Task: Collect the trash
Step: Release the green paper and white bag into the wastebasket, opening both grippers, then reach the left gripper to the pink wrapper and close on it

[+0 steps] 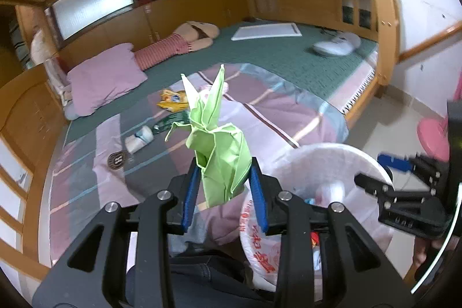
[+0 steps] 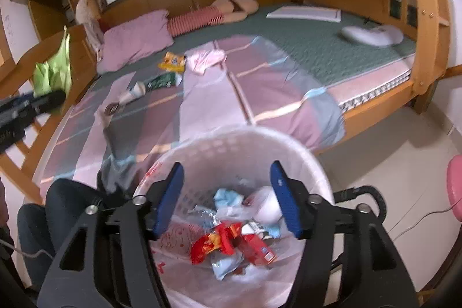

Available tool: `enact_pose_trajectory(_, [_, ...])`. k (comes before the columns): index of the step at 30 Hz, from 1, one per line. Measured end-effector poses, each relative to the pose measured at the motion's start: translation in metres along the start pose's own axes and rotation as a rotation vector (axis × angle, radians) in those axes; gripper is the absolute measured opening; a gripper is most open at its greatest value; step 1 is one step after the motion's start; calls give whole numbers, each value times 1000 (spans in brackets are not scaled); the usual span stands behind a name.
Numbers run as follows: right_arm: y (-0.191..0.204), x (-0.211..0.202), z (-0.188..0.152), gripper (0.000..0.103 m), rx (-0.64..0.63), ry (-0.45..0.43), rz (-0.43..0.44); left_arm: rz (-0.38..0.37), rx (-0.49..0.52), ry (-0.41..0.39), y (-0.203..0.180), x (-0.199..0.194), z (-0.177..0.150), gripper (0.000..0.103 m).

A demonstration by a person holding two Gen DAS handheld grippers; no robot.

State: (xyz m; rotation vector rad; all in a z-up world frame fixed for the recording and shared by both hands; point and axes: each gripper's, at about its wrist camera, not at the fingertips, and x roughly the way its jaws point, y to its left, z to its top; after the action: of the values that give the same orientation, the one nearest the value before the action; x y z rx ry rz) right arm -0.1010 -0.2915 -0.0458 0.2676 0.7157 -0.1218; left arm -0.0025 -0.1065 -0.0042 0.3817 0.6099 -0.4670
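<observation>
Rubbish sits heaped in the white basket [image 2: 248, 146] at the foot of the bed [image 2: 375, 103] — red wrappers [image 2: 216, 246], crumpled clear plastic, pale blue scraps, all on a printed bag that lines it. The right gripper [image 2: 226, 198] hangs over the basket's mouth with its blue pads spread wide and nothing between them. The left gripper [image 1: 223, 189], off to the side above the striped blanket [image 1: 274, 111], has its pads pressed on a crumpled green paper [image 1: 218, 140] that sticks up from between them. More litter lies on the blanket near the pink pillow [image 1: 104, 77] — a yellow packet [image 1: 171, 101], a dark green wrapper [image 1: 170, 121], a white and blue tube [image 1: 140, 138] and a round dark lid [image 1: 117, 160]. A person's knees in dark trousers [image 2: 57, 207] show beside the basket.
</observation>
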Motion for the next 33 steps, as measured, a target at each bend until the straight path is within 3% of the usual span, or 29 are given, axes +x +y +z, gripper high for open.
enact_pose_trajectory(4, [-10,-7,4,79,33,-49,-23,-124,20,30,-10,6,-2,37])
enact_pose_trajectory(9, [-22,-10,7,84,73,-78,-57,-252,54,68,-24,13,-9,48])
enact_pose_trajectory(10, [-23,-11,7,84,77,-82,-64,-268,53,74,-25,14,-9,56])
enact_pose_trajectory(17, [-26,-9,9,84,88,-84,-82,-293,59,87,-29,21,-13,71])
enact_pose_trajectory(21, [-23,-1,14,84,87,-73,-66,-245,28,92,-11,28,-14,80])
enact_pose_trajectory(26, [-6,33,36,85,77,-5,-28,-63,-85,123,51,54,-17,80])
enact_pose_trajectory(30, [28,74,64,85,19,77,35,61,-217,184,121,82,-29,62])
enact_pose_trajectory(33, [56,100,78,85,-21,129,66,114,-290,221,166,100,-40,61])
